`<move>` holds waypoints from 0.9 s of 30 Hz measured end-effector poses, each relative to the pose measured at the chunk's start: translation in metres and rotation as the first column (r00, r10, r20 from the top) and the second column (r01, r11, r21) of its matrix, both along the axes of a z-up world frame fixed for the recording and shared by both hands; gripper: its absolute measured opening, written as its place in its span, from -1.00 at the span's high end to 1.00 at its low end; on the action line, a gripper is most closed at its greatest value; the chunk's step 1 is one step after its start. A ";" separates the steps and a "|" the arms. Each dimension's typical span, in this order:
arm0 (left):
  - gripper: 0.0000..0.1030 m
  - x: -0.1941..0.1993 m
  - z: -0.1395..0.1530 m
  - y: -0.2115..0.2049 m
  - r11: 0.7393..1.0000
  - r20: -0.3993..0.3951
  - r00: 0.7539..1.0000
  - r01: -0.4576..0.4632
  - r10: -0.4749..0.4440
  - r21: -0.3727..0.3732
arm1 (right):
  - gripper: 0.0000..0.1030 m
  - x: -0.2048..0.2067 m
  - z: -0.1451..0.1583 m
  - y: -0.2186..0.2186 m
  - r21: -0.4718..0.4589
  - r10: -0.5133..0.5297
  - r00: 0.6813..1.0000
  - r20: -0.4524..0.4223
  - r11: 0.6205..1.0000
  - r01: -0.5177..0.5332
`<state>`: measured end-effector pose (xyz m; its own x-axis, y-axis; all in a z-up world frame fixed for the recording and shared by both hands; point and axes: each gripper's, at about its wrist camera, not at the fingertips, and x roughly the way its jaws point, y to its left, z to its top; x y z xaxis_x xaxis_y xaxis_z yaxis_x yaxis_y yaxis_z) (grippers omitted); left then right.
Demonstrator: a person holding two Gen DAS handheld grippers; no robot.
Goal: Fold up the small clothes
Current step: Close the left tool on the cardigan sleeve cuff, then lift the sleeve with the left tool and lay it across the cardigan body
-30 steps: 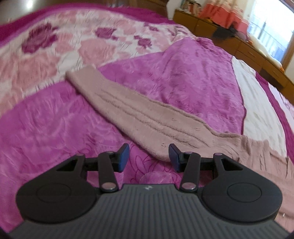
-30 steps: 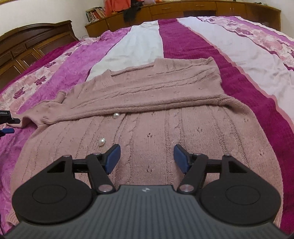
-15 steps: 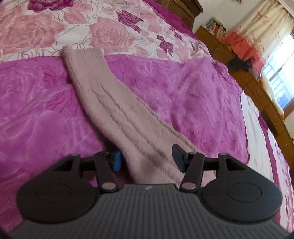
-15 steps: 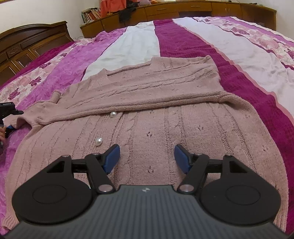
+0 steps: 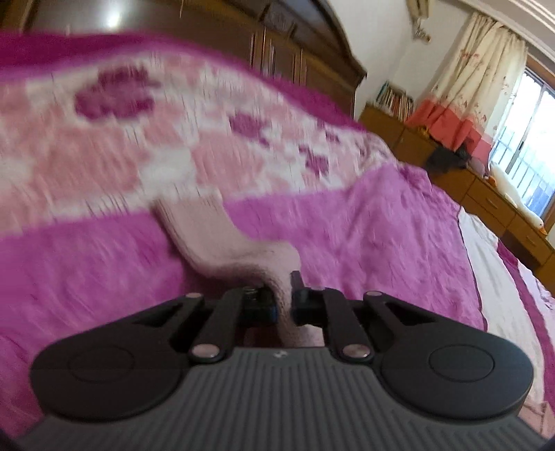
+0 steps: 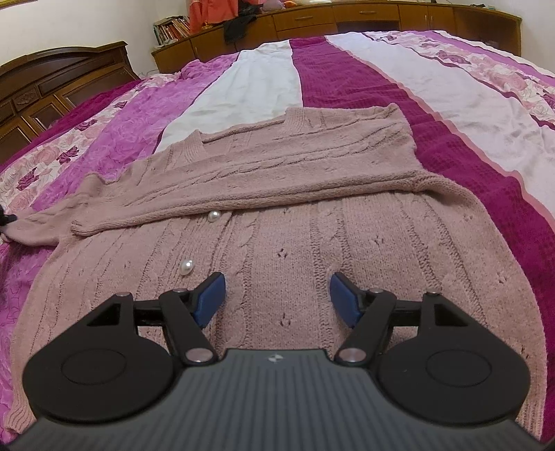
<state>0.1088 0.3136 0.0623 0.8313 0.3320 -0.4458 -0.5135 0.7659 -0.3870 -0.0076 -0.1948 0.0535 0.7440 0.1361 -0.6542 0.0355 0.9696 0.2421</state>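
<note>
A dusty-pink knit cardigan (image 6: 295, 215) with pearl buttons (image 6: 214, 217) lies spread on the bed; one sleeve is folded across its chest. My right gripper (image 6: 277, 301) is open and empty, low over the cardigan's lower front. My left gripper (image 5: 284, 298) is shut on the other sleeve (image 5: 222, 239), which rises off the bedspread in a curve, its cuff end trailing behind. That view is motion-blurred. The held sleeve's shoulder end shows at the left edge of the right wrist view (image 6: 34, 229).
The bedspread has magenta (image 5: 364, 225), white (image 6: 263, 83) and pink floral (image 5: 104, 138) stripes. A dark wooden headboard (image 6: 52, 90) stands on the left. Low wooden cabinets (image 6: 364, 17) with books and a curtained window (image 5: 520, 145) run along the far wall.
My left gripper has closed on the sleeve and lifted it off the bedspread, swinging as it moves. The right gripper has stayed open and nearly still over the cardigan.
</note>
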 end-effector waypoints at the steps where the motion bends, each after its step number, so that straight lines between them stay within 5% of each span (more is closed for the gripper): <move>1: 0.82 -0.004 0.005 0.000 1.000 0.009 1.000 -0.007 0.007 0.022 | -0.44 0.000 0.000 0.000 0.002 -0.001 1.000 0.001 1.000 0.001; 8: 0.82 -0.023 0.036 -0.016 0.991 0.081 0.997 -0.018 0.007 0.135 | -0.45 0.000 0.000 -0.003 0.019 0.000 1.000 0.003 1.000 0.000; 15: 0.82 -0.032 0.062 -0.056 0.972 0.138 0.983 0.092 -0.124 0.217 | -0.45 -0.001 0.000 -0.009 0.058 -0.009 1.000 0.006 0.998 0.009; 27: 0.82 -0.023 0.091 -0.147 0.937 0.223 0.918 0.285 -0.327 0.202 | -0.45 -0.004 0.004 -0.022 0.119 -0.023 1.000 0.015 0.993 0.021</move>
